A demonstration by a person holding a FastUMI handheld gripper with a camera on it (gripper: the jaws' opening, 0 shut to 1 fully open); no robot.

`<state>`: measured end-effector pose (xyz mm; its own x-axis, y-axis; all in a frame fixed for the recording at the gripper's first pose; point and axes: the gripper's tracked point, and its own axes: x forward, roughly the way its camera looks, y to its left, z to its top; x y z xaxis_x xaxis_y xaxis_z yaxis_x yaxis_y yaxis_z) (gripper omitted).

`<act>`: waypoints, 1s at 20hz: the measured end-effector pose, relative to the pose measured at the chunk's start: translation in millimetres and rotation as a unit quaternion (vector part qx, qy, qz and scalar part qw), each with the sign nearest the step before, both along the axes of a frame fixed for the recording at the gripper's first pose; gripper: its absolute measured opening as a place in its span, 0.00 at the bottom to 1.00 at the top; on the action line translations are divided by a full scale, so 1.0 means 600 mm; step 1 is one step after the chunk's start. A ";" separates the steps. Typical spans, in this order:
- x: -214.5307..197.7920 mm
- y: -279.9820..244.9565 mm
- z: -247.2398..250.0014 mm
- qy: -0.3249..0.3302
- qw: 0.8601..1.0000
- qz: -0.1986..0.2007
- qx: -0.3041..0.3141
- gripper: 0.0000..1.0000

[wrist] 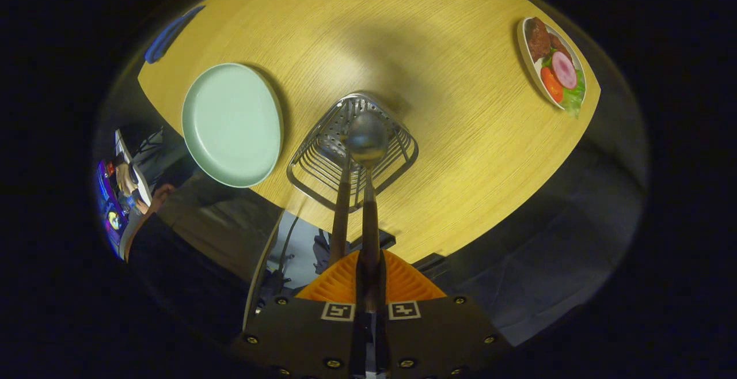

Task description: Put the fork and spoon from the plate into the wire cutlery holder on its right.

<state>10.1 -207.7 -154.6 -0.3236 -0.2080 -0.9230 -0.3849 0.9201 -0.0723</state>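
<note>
— Where's the spoon point(367, 137) now?

— Clamped by its handle in my gripper point(368, 287), both fingers pressing it, bowl hanging right above the wire cutlery holder point(322, 166).

— And the fork?

— Another handle point(339, 212) leans in the holder, probably the fork. The plate point(230, 122) left of the holder sits bare on the surface point(449, 154).

— How will you finish well?

— I'd centre over the holder, lower until the bowl is inside the wires, then let go gently so it doesn't tip.
</note>
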 end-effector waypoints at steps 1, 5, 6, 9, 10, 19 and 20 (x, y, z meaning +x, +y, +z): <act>0.005 0.001 0.000 -0.008 1.000 -0.005 0.000 0.07; 0.009 0.006 0.014 -0.025 1.000 -0.001 0.003 0.12; 0.004 0.007 0.018 -0.026 1.000 -0.002 0.005 0.12; -0.007 0.006 0.027 -0.036 0.999 -0.017 0.012 0.13; -0.011 0.007 0.031 -0.037 0.999 -0.023 0.016 0.15; -0.053 0.014 0.092 -0.121 0.989 -0.070 0.044 0.15; -0.056 0.013 0.098 -0.135 0.987 -0.074 0.045 0.15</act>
<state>-23.4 -199.7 -95.5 -0.0847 -0.0895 -0.9924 -0.2247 0.9720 -0.0685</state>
